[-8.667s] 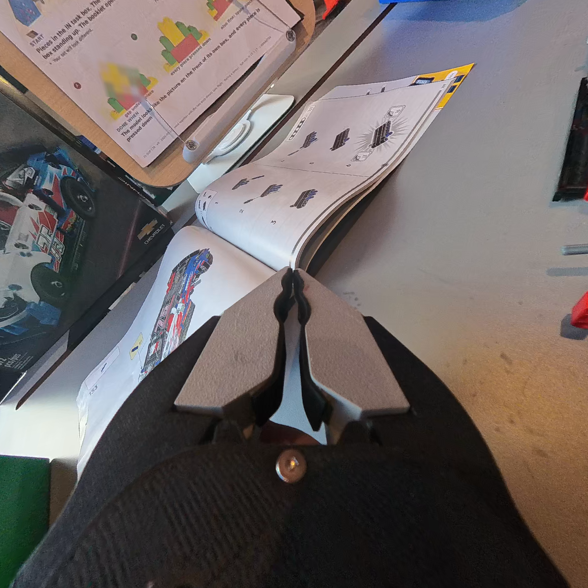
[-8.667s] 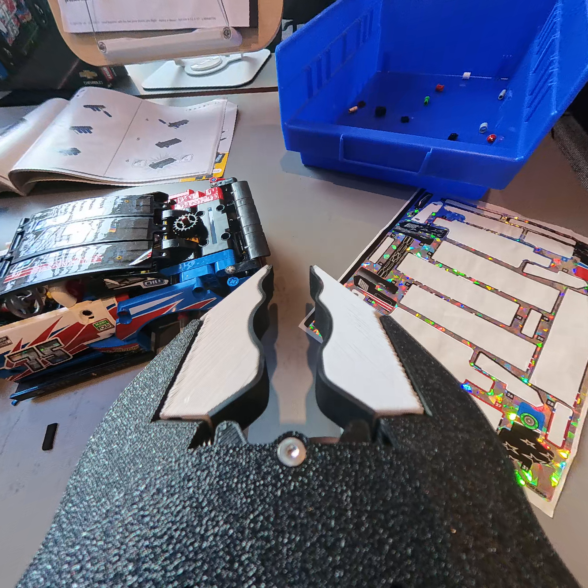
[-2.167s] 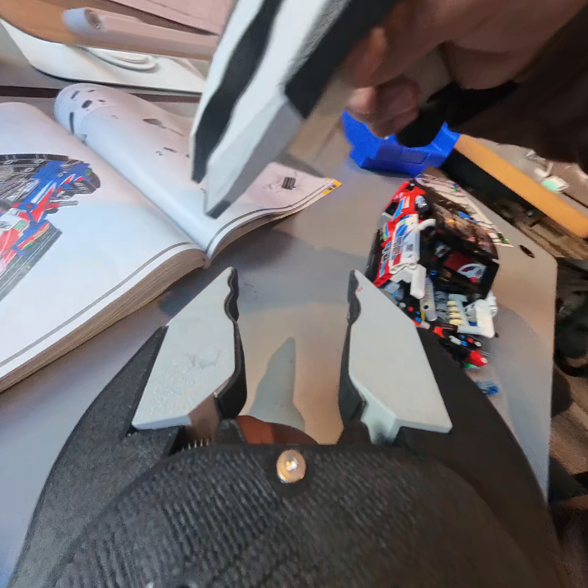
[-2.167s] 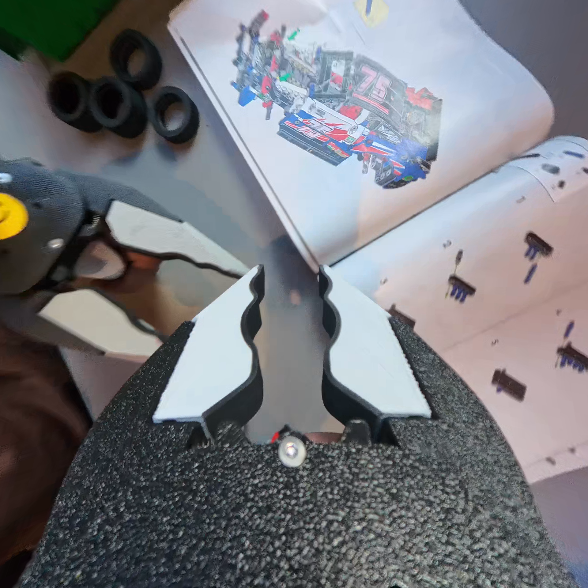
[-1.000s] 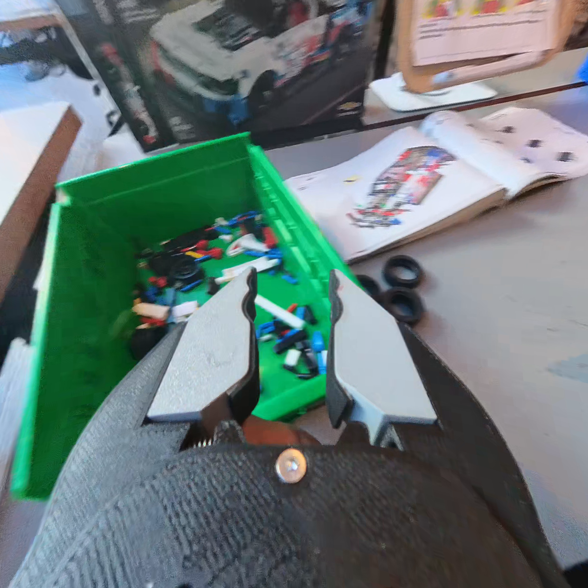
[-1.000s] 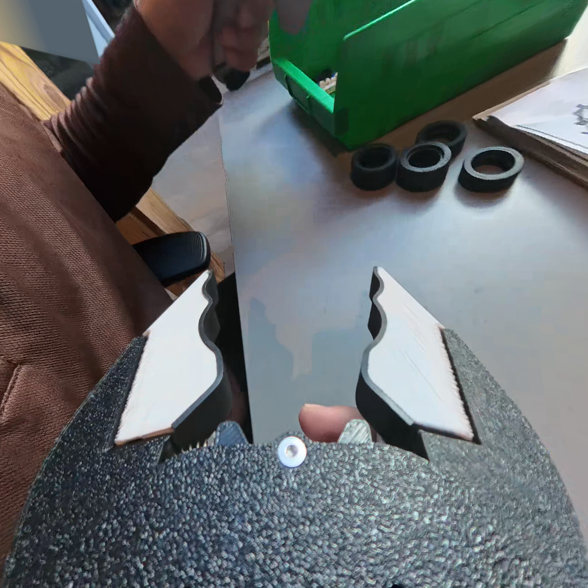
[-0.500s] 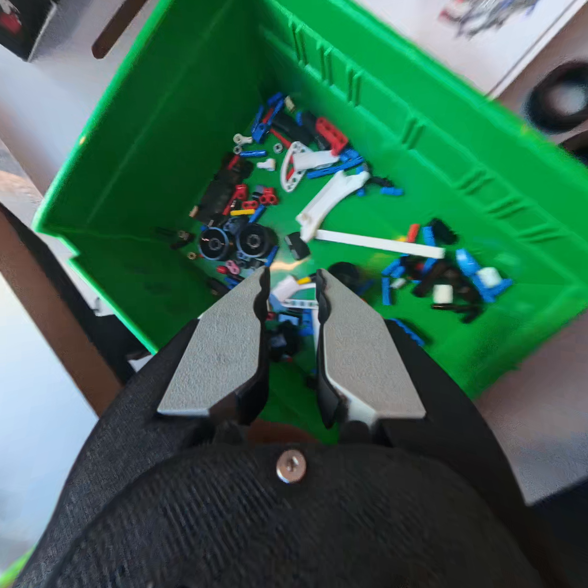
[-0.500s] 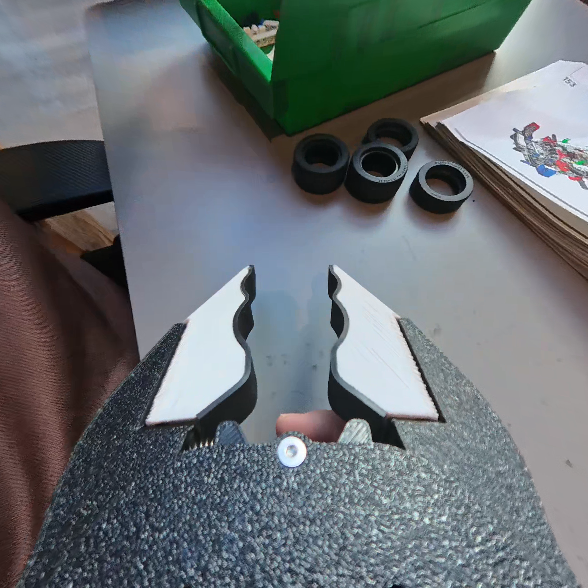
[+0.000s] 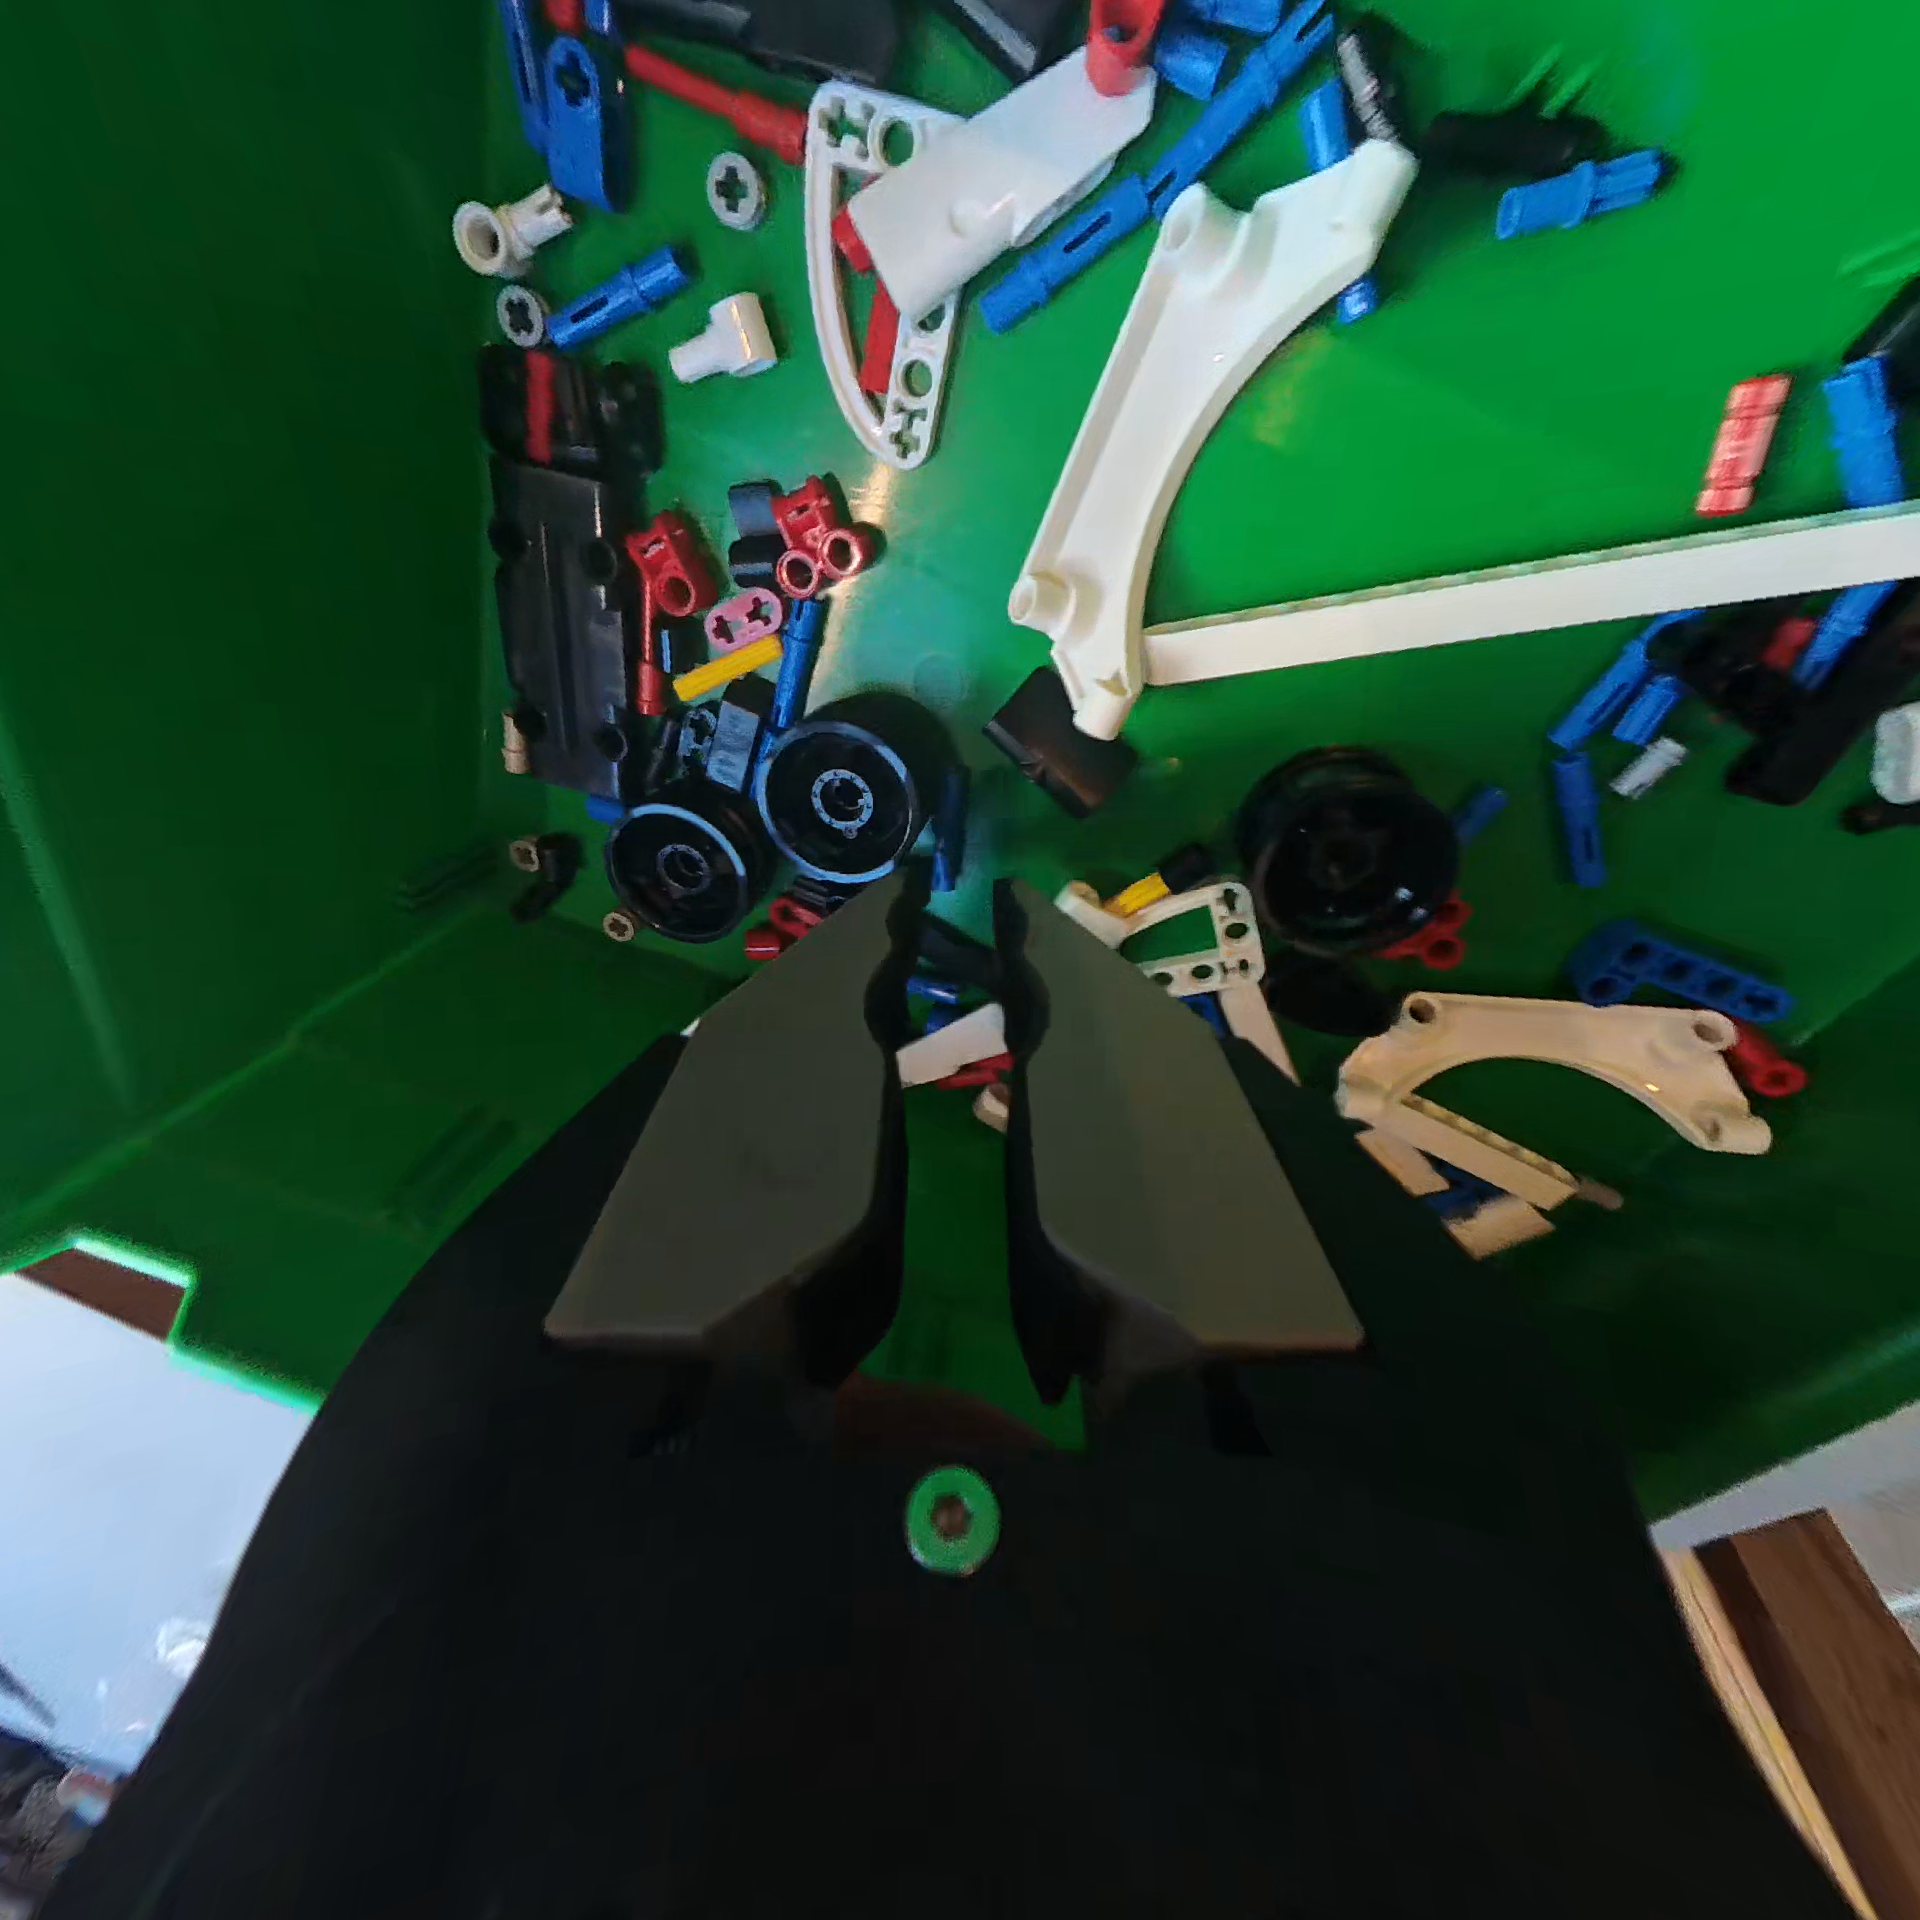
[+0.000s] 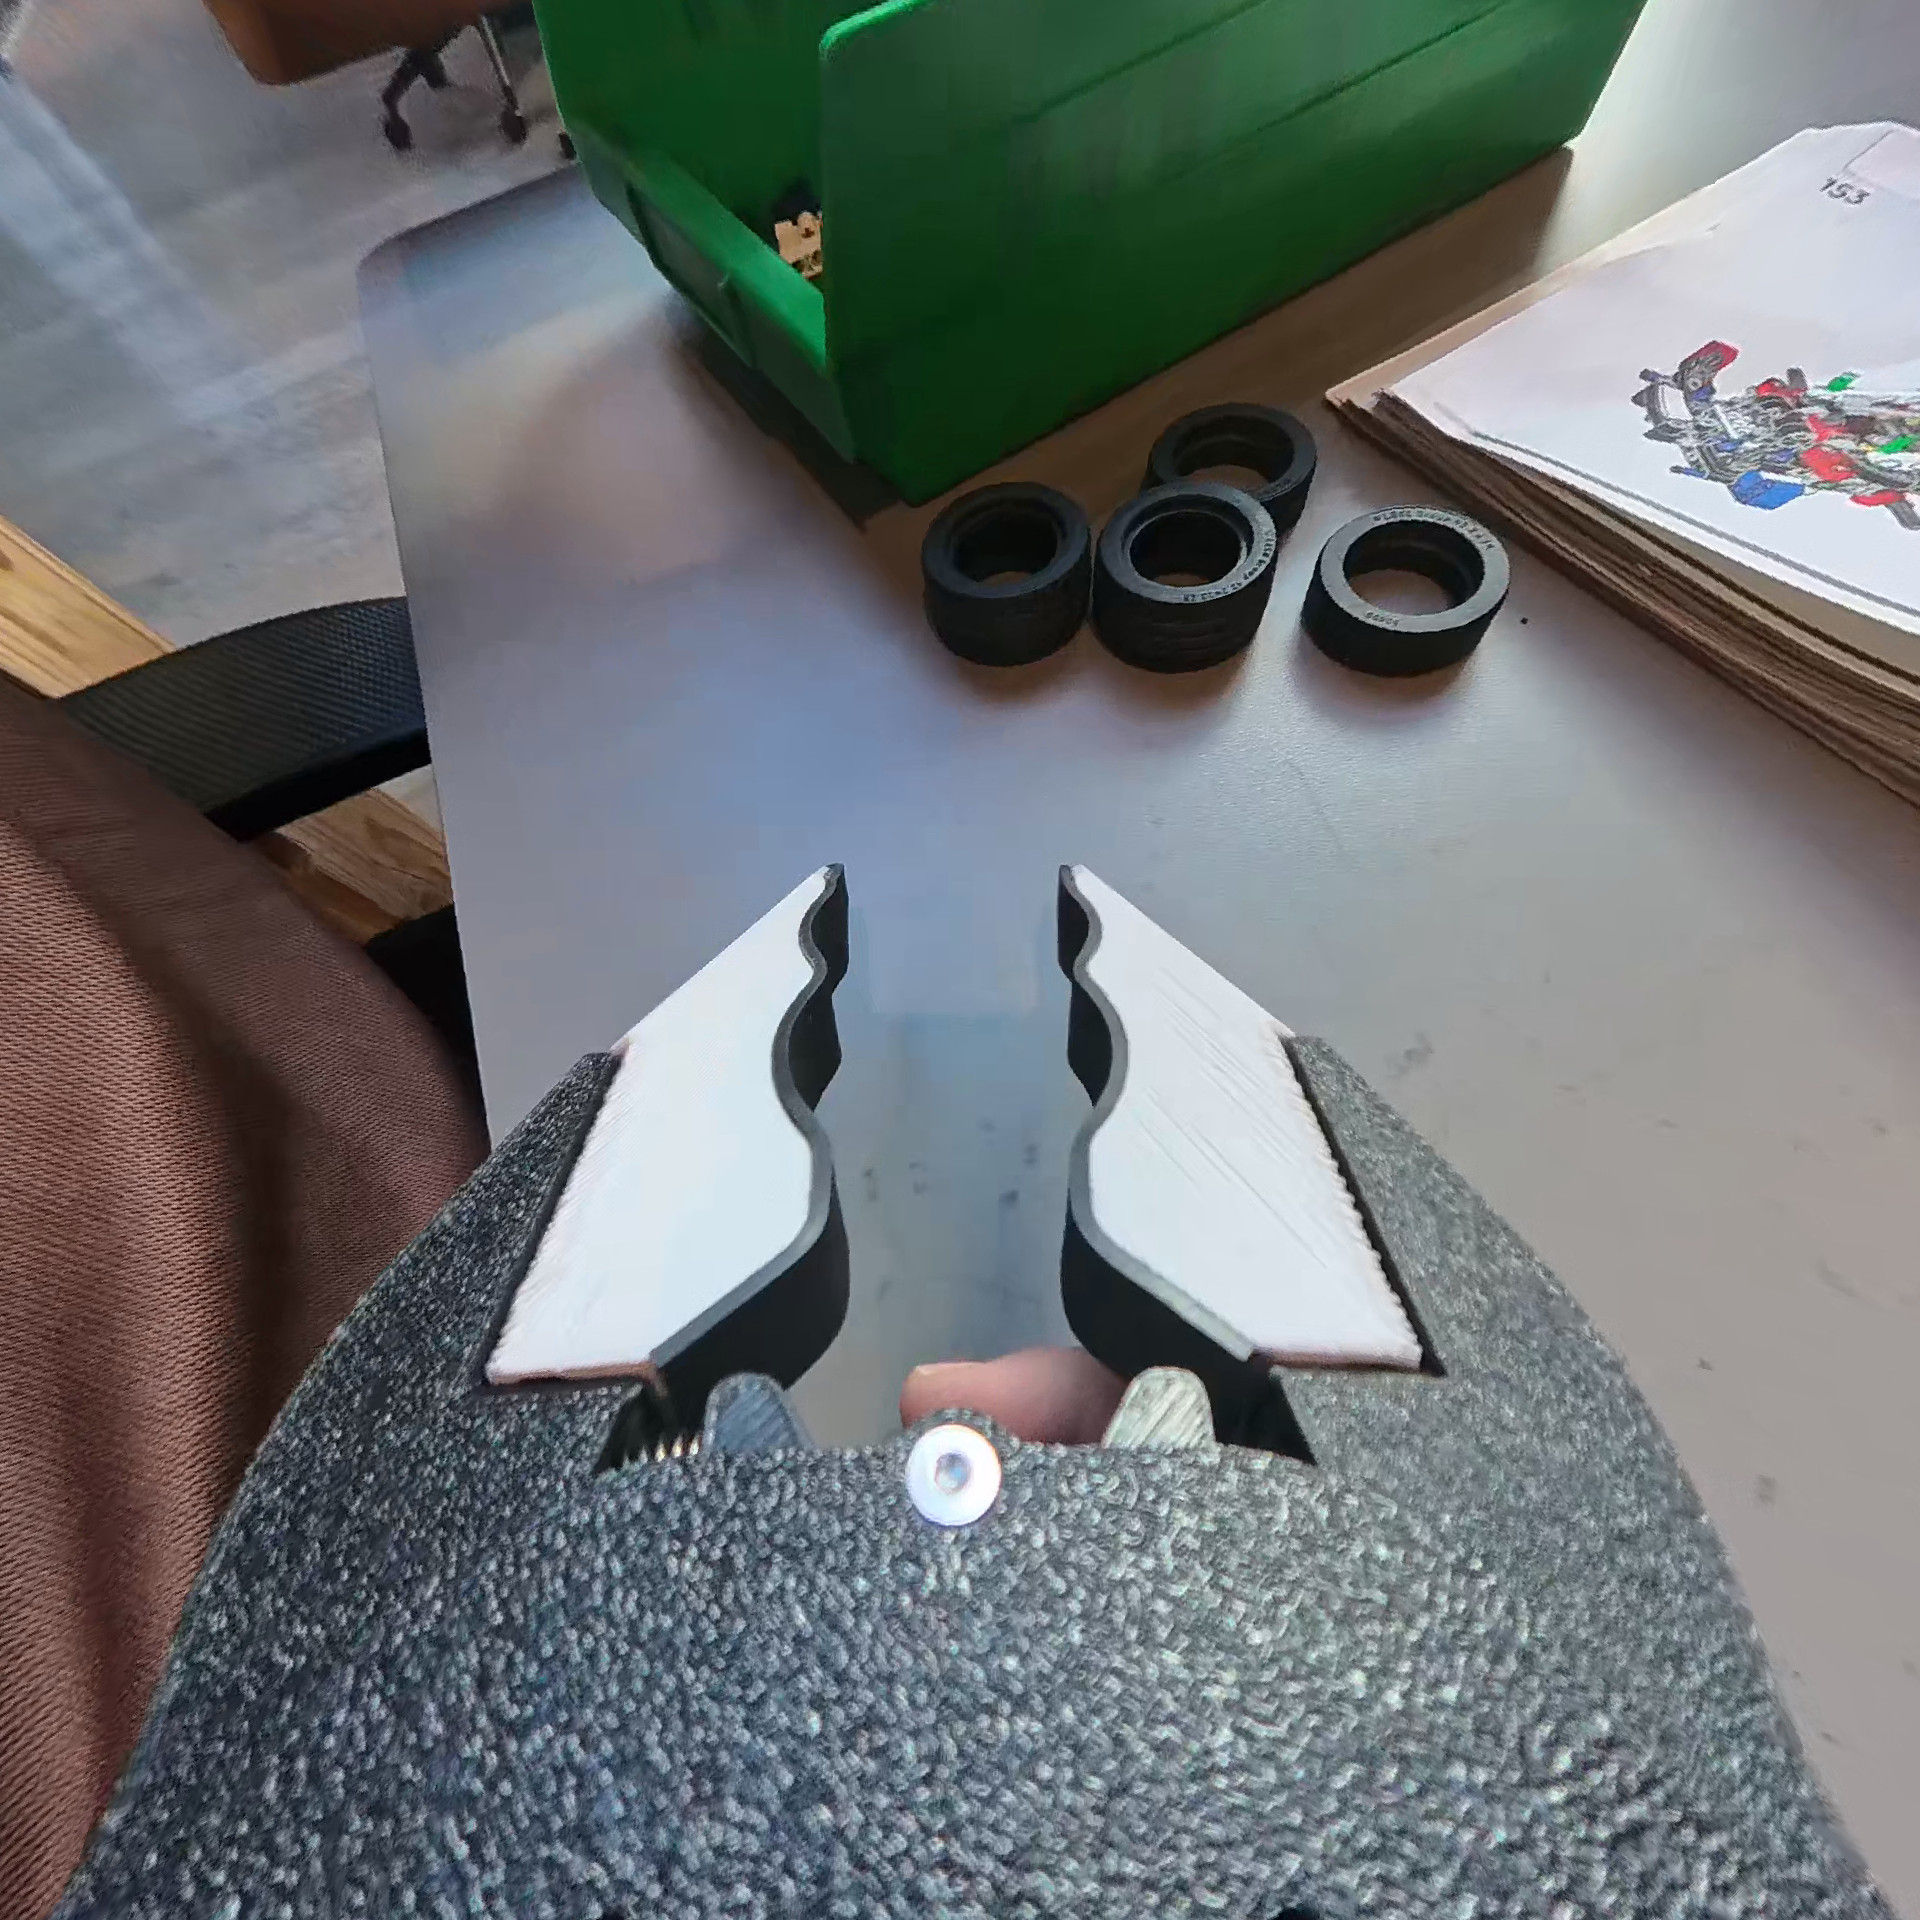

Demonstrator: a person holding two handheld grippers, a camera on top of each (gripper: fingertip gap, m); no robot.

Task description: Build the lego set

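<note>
Green plastic walls fill the left wrist view: the left gripper (image 9: 951,894) is down inside the green bin (image 9: 239,727), its fingers (image 9: 790,1122) narrowly parted and empty, tips poised over the loose lego pieces (image 9: 790,623) on the bin floor. By my reading, the step in hand is picking a part, most likely one of the black wheel hubs, since four black tyres (image 10: 1184,577) wait on the grey tabletop (image 10: 1143,883) just beside the bin in the right wrist view. Two hubs (image 9: 764,831) lie touching each other just ahead and left of the tips, their round faces turned up toward the camera, so their axles point roughly upward; a third hub (image 9: 1351,852) lies apart to the right and is blurred. Taking one calls for opening the fingers wider, shifting left and closing across the rim, as small red and blue pins crowd the nearest hub. A long white beam (image 9: 1538,603) runs nearly left to right, tilted up toward the right, and a curved white panel (image 9: 1174,416) sweeps from lower left to upper right. The right gripper (image 10: 951,883) hovers over bare tabletop, fingers moderately parted, holding nothing. The open instruction booklet (image 10: 1714,436) lies at the far right.
</note>
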